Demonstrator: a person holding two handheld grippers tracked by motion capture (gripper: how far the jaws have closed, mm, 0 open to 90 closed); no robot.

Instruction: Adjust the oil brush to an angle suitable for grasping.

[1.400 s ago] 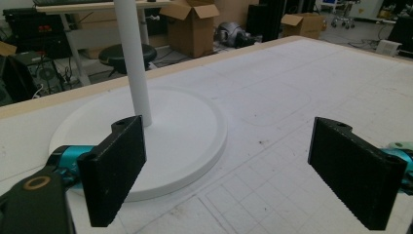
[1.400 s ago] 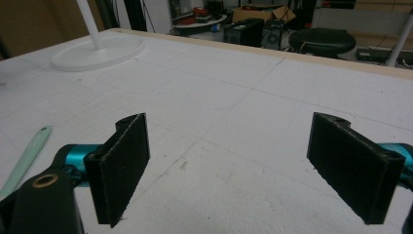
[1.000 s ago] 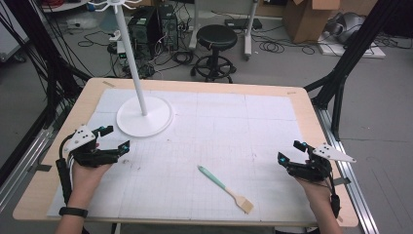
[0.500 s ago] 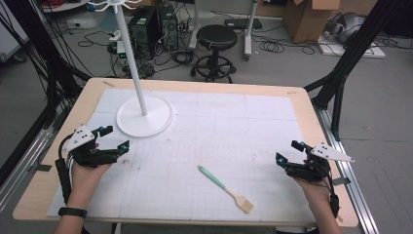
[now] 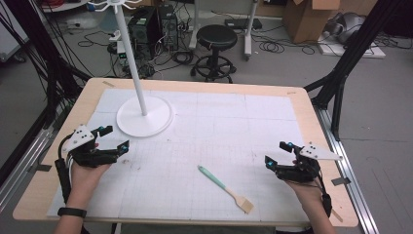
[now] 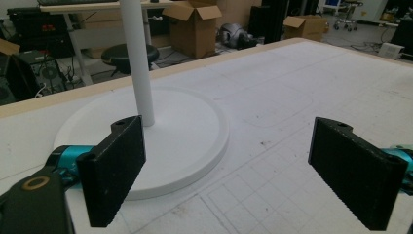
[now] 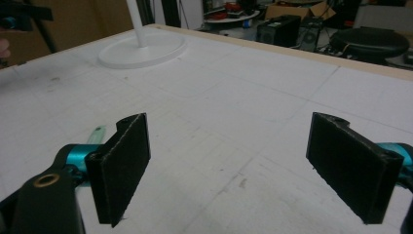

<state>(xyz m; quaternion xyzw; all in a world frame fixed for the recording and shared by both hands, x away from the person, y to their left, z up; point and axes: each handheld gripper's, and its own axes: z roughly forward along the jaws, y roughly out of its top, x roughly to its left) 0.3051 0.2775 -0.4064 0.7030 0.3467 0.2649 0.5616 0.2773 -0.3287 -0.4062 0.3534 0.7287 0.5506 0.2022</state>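
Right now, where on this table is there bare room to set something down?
The far right of the mat, beyond the spatula and right of the stand's round base, is bare. So is the middle strip between the left gripper and the spatula. It's tighter near the base and around the right gripper.

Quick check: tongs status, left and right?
Left tongs: open, empty.
Right tongs: open, empty.

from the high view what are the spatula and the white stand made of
Spatula: the pale tan blade looks like wood, the mint handle like matte silicone or plastic. Stand: smooth, evenly white pole and round base, probably painted metal or plastic; the look leaves it open.
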